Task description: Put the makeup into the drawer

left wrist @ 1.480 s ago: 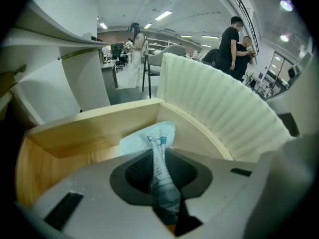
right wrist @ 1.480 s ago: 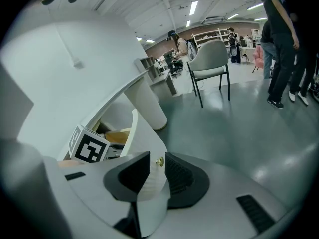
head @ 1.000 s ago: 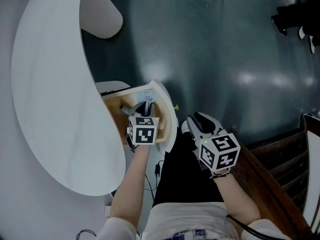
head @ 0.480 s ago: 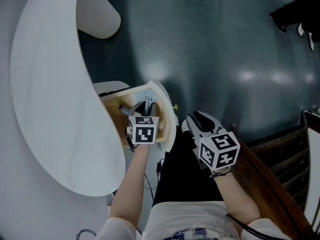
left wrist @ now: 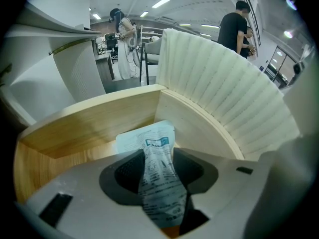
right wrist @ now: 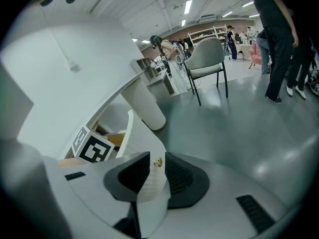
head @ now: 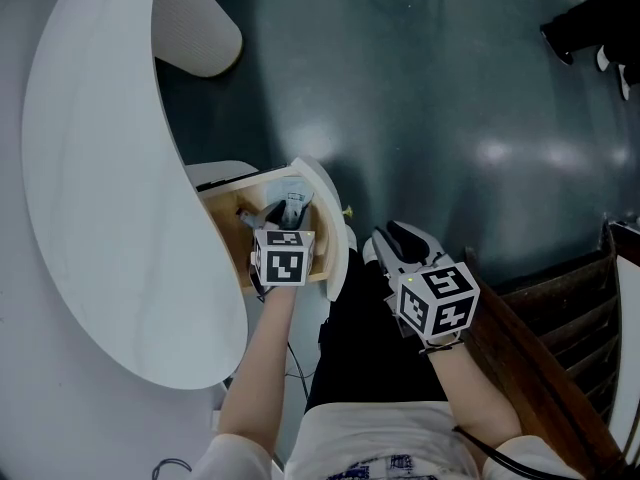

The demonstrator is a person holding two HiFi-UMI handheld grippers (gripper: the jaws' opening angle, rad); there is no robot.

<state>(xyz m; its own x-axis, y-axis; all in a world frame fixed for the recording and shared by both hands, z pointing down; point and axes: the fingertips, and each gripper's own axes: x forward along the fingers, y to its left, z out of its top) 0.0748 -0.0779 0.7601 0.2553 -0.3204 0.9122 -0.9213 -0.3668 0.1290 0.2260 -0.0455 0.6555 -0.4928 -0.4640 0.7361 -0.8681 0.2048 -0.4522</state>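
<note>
Left gripper (left wrist: 159, 172): the fingers have just been opening and I read them as slack either side of a pale-blue printed foil sachet (left wrist: 149, 143), creased at its waist. Its long axis runs straight away from the fingers, with the far end flat on the floor of the pale wooden drawer (left wrist: 94, 121). The left hand is nearer, so I judge a straight withdrawal is next. Right gripper (right wrist: 155, 174): the fingers look closed on the white ribbed drawer front (right wrist: 137, 143), beside a small brass knob (right wrist: 158, 162).
</note>
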